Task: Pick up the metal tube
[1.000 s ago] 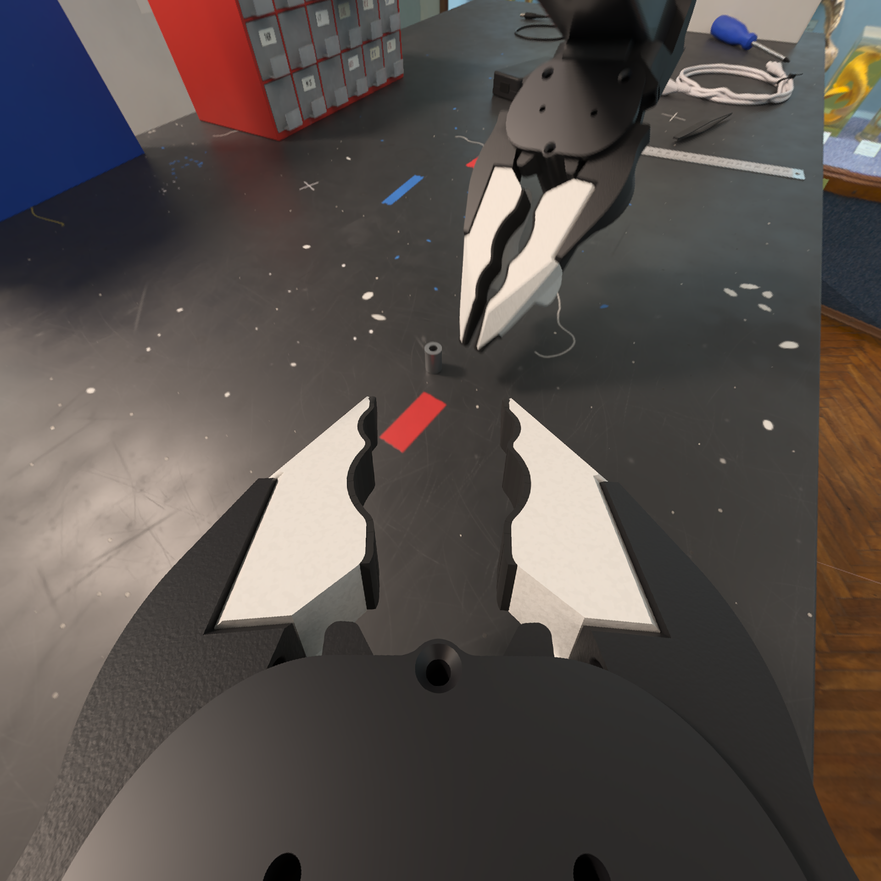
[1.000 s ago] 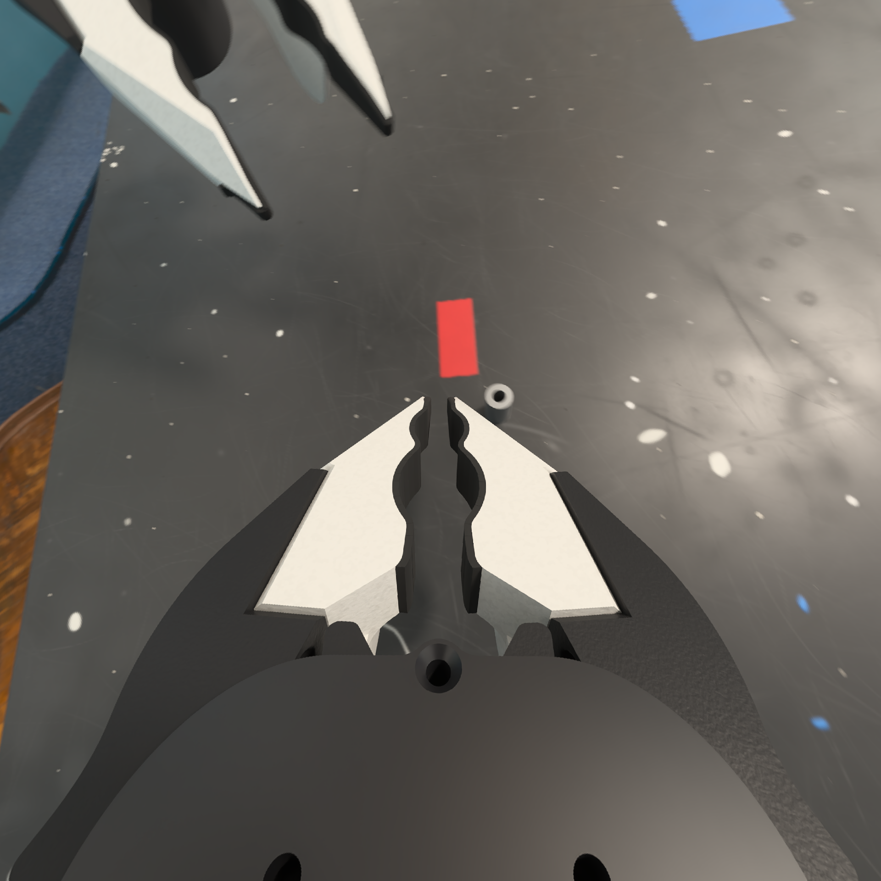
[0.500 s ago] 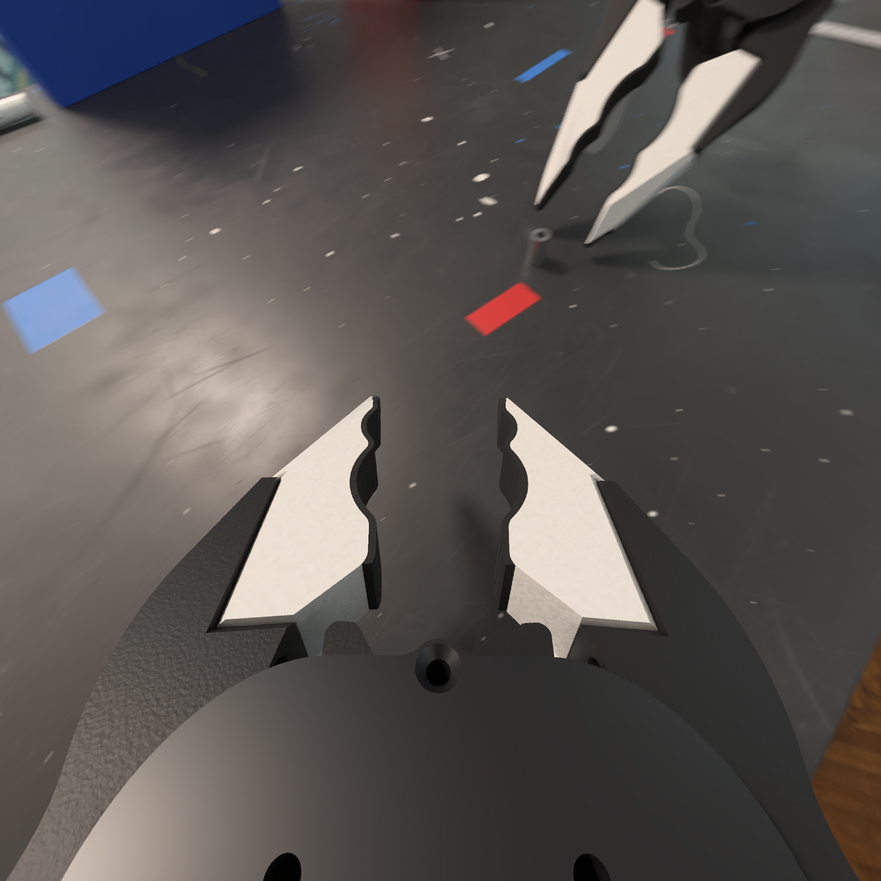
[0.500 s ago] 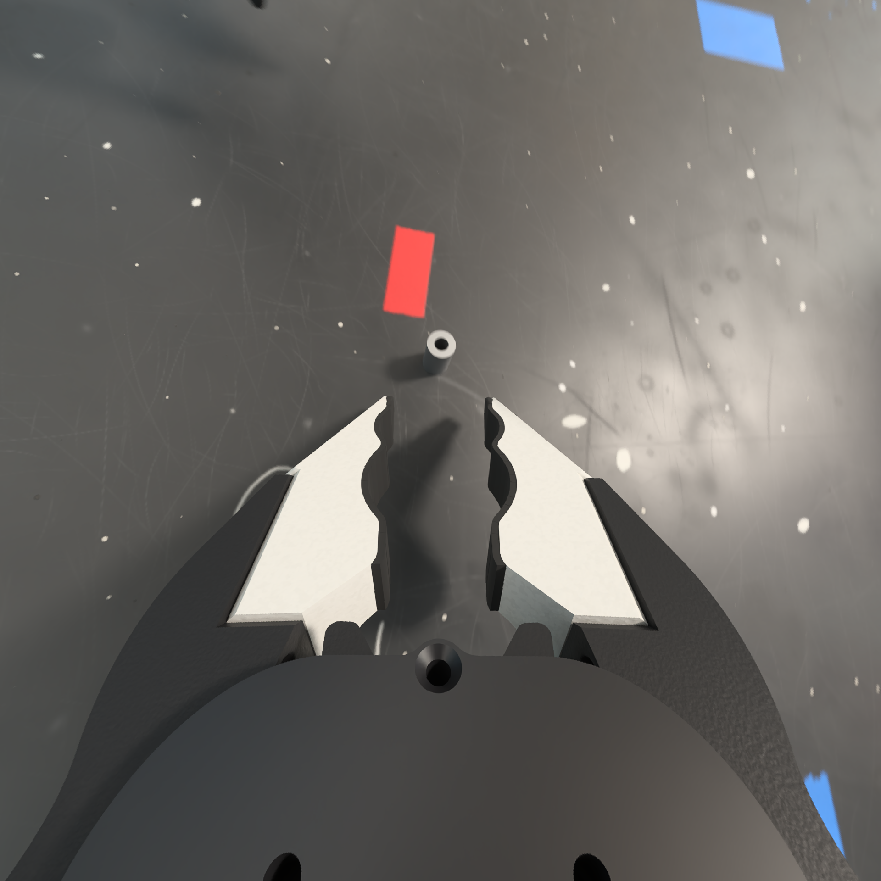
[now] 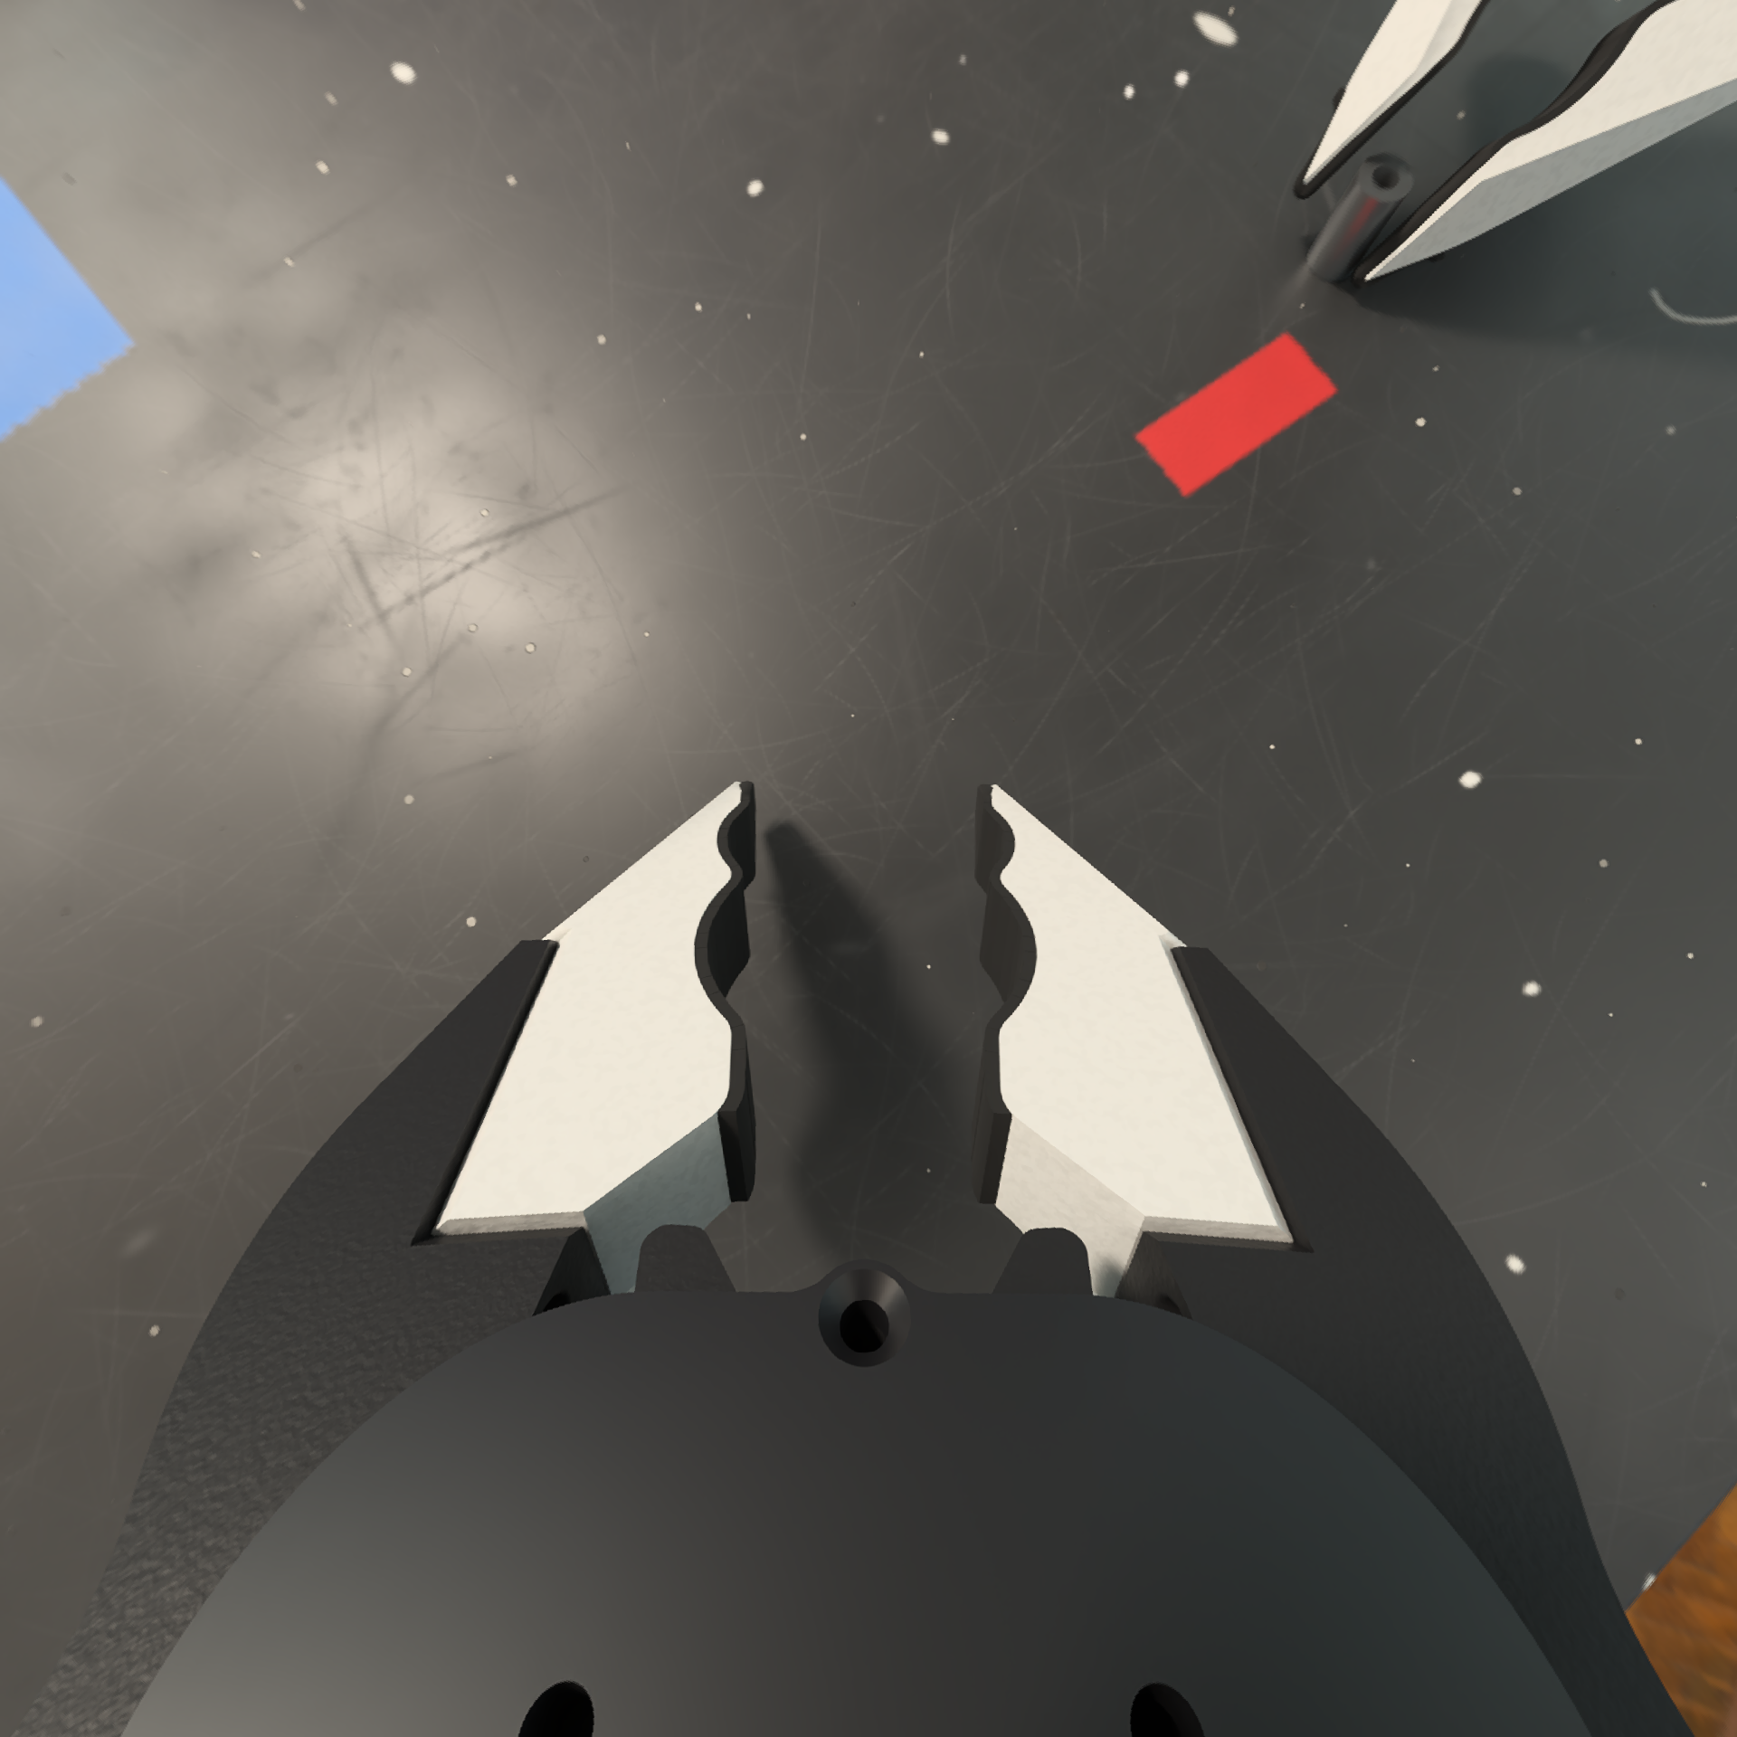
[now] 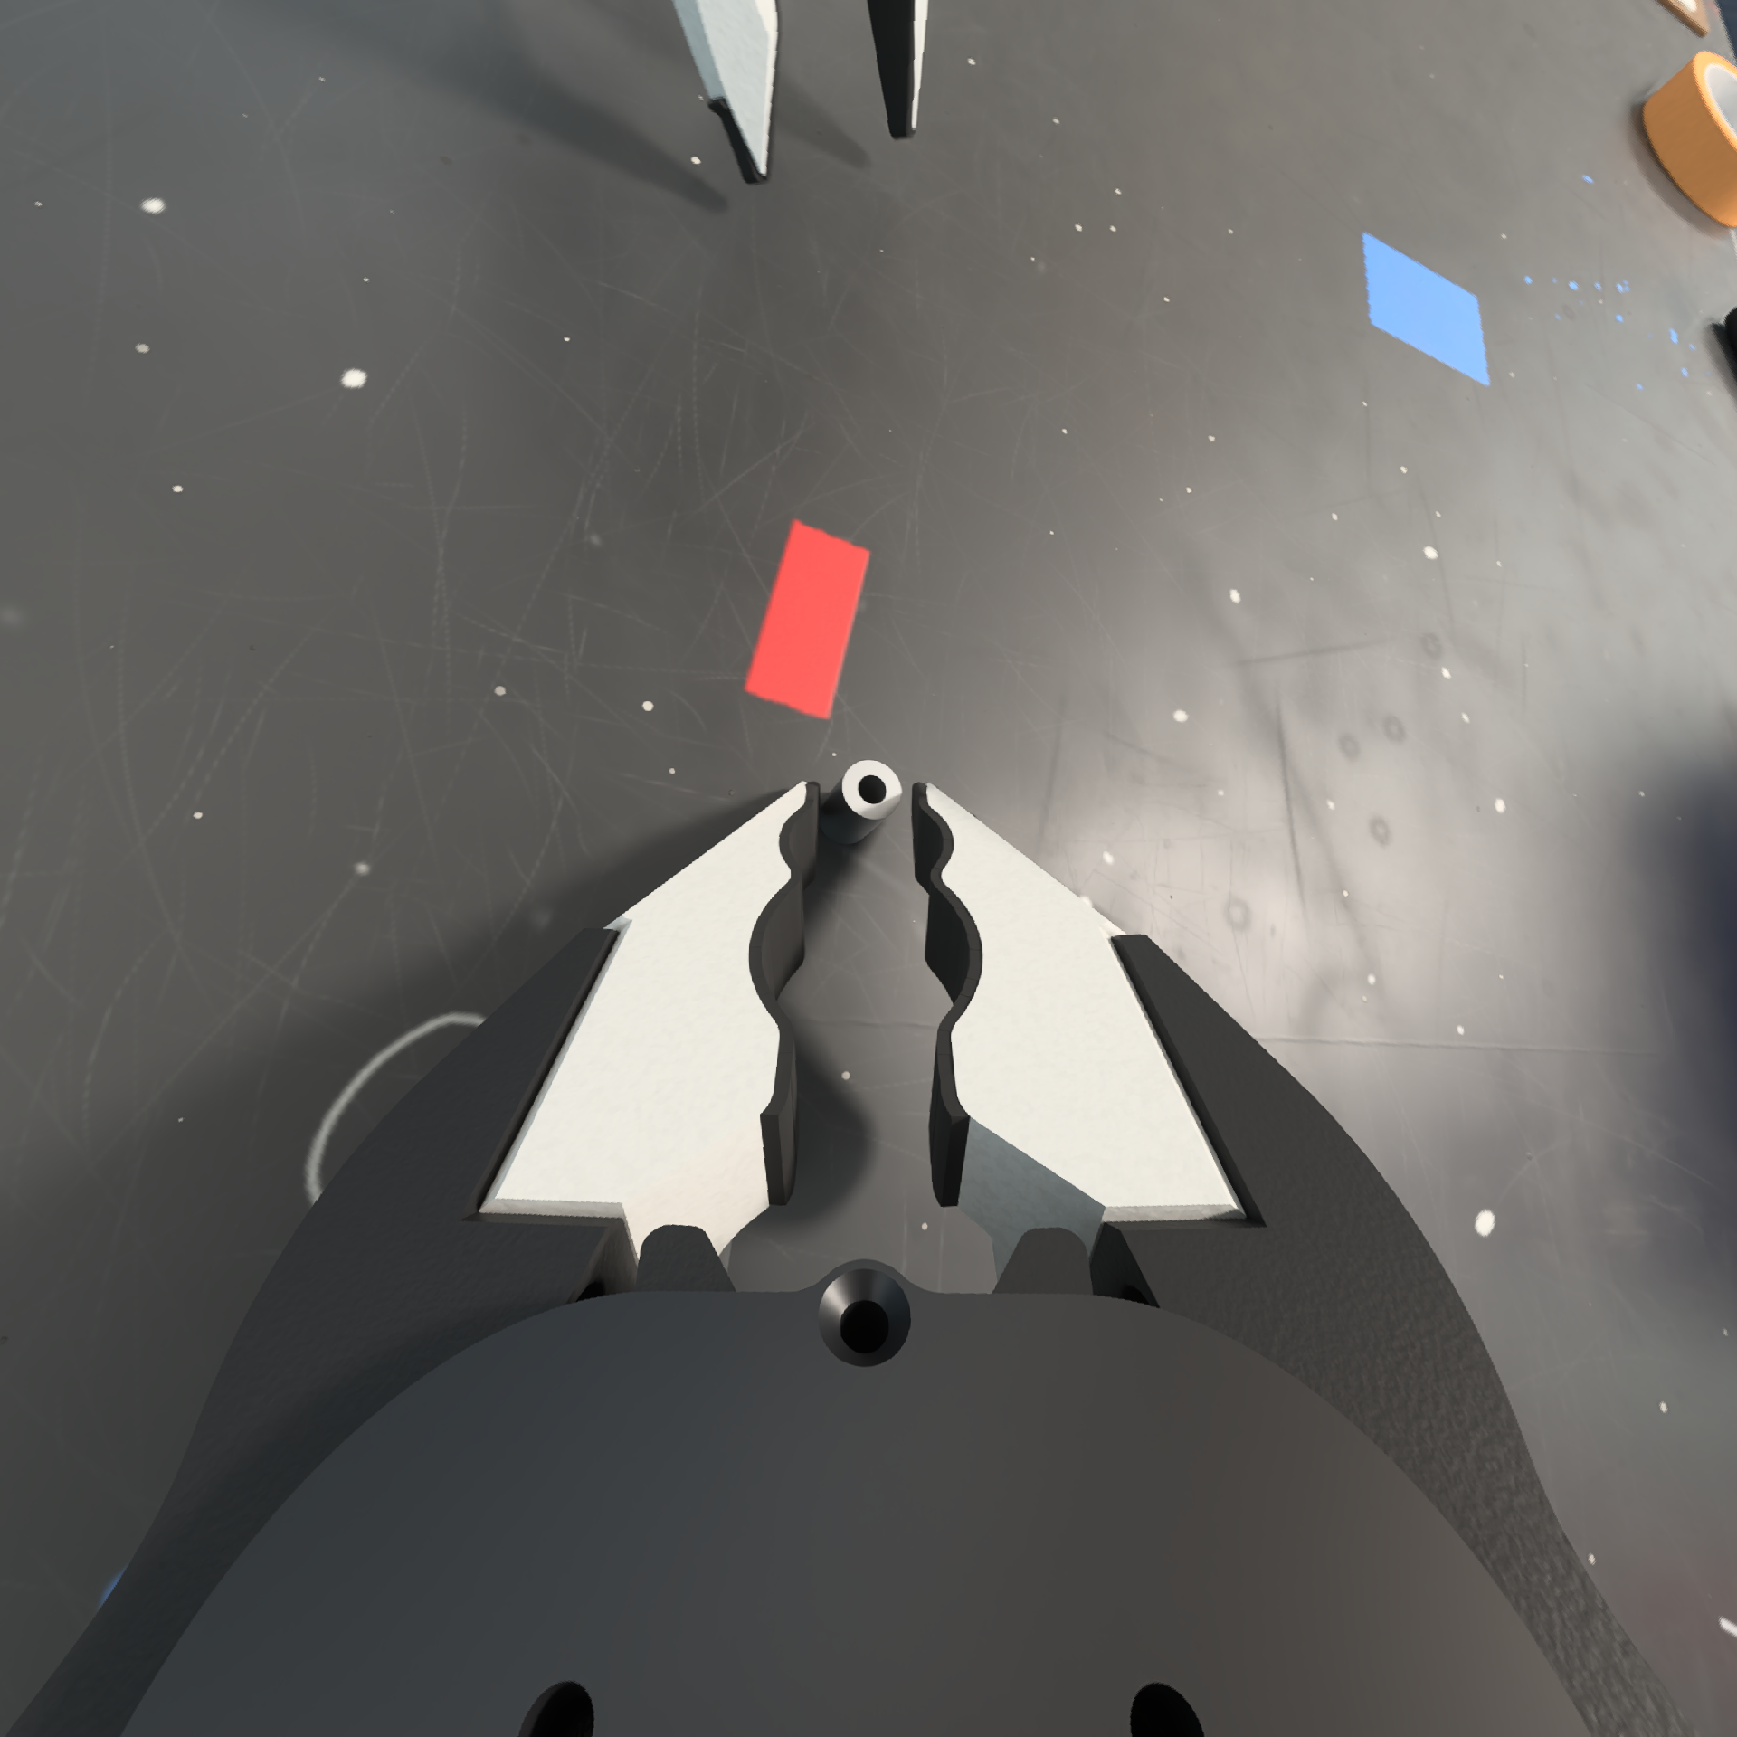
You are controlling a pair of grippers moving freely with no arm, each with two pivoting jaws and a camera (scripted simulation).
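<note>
The right gripper (image 6: 862, 797) had closed in on the metal tube (image 6: 860, 808) since half a second before: then the tube stood clear ahead of the fingertips, and now it stood upright on the dark table (image 6: 376, 564) right between them, its open end facing up. The jaws were parted with a visible gap on either side of the tube — nothing gripped yet, though the left fingertip sat very near its wall. The jaws also looked narrower than in the earlier frame.

The red tape patch (image 6: 808, 620) lay just beyond the tube, a blue tape patch (image 6: 1424, 310) farther off to the right, and a roll of tan tape (image 6: 1692, 150) at the table's far right edge.

The left gripper (image 5: 863, 799) hung open and empty over bare table, well apart from the tube. Its view had tipped downward: the blue box seen earlier had gone out of frame, and the tube (image 5: 1363, 211) now showed at the upper right, bracketed by the right gripper's white fingers (image 5: 1541, 160). The red patch (image 5: 1236, 414) lay just this side of it, and a blue patch (image 5: 38, 320) sat at the left edge.
</note>
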